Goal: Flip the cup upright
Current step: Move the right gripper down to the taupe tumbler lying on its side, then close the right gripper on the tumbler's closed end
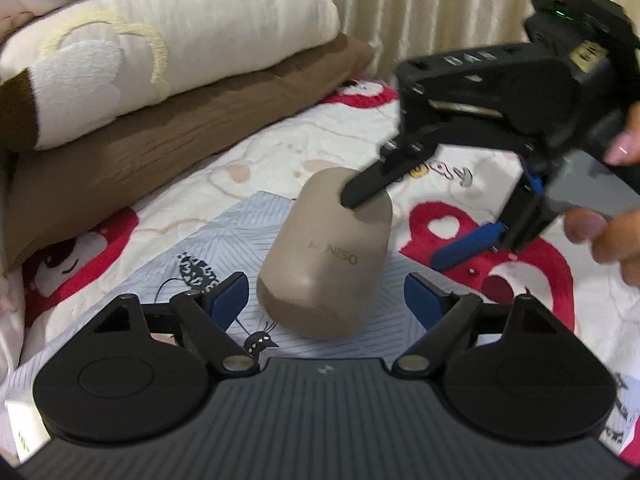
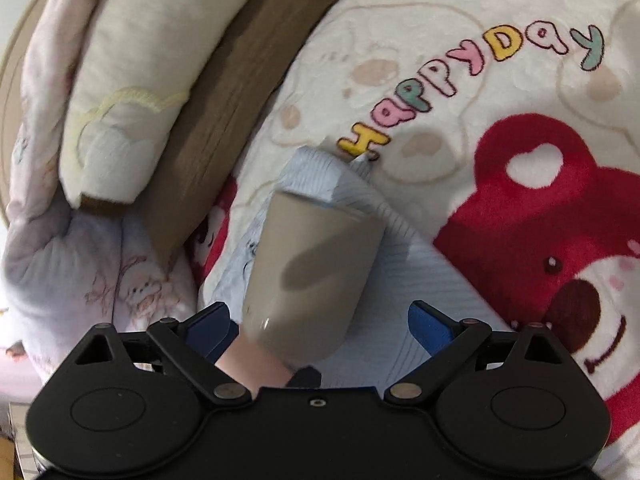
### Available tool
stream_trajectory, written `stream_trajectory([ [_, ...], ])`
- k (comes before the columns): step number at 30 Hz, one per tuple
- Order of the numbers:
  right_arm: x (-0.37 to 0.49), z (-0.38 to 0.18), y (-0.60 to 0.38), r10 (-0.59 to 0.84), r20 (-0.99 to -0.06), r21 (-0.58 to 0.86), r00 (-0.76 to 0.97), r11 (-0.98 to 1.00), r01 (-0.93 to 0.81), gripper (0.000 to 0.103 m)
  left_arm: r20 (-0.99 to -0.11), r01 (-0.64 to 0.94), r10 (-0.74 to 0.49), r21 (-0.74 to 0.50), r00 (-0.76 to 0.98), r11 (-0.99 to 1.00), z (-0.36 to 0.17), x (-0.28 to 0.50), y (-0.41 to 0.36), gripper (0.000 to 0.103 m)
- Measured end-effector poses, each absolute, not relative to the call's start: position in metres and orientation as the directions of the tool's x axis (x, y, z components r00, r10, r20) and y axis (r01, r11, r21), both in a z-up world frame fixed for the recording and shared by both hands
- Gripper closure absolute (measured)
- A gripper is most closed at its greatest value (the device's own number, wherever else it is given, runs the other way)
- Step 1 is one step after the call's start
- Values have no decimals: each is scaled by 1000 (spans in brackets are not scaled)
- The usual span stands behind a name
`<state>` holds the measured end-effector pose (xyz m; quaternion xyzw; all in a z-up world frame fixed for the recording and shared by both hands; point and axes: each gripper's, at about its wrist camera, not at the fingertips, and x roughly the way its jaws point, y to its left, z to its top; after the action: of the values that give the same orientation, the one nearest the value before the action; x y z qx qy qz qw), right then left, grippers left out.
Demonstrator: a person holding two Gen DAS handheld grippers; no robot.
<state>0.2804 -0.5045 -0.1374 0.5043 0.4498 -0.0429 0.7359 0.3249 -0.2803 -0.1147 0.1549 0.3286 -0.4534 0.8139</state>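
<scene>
1. Left gripper (image 1: 326, 300): its 2 blue-padded fingers (image 1: 226, 300) stand wide apart, 1 on each side of the cup's near end, neither pad touching it.
2. Cup (image 1: 326, 252): beige, marked "MINISO", tilted on a pale blue striped cloth (image 1: 224, 240). The rounded closed end sits nearest the left wrist camera and bears on the cloth; the other end leans away and upward.
3. Right gripper (image 1: 404, 220): enters from the right in the left wrist view. Its 2 fingers are spread; the black upper finger (image 1: 370, 186) meets the far top end of the cup, the blue-padded lower finger (image 1: 466, 246) hangs off to the cup's right, apart from it. Nothing is clamped.
4. Right wrist view: the cup (image 2: 308, 264) fills the space between the parted fingers (image 2: 208, 330); the picture is blurred and contact cannot be confirmed here.
5. Person's hand (image 1: 612, 224): holds the right gripper's handle at the right edge.
6. Bed cover (image 2: 500, 128): white, red bear print, lettering "HAPPY DAY", under the cloth.
7. Folded bedding (image 1: 160, 64): cream over brown, stacked at far left.
</scene>
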Motion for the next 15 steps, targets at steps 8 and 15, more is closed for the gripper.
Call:
stream_trajectory([
  [8, 299, -155, -507, 376, -721, 691, 582, 447, 567, 4, -697, 859, -619, -6, 363, 511, -123, 332, -293, 23],
  [15, 314, -160, -506, 371, -731, 681, 573, 453, 575, 4, -696, 845, -622, -43, 357, 533, -126, 345, -292, 28],
])
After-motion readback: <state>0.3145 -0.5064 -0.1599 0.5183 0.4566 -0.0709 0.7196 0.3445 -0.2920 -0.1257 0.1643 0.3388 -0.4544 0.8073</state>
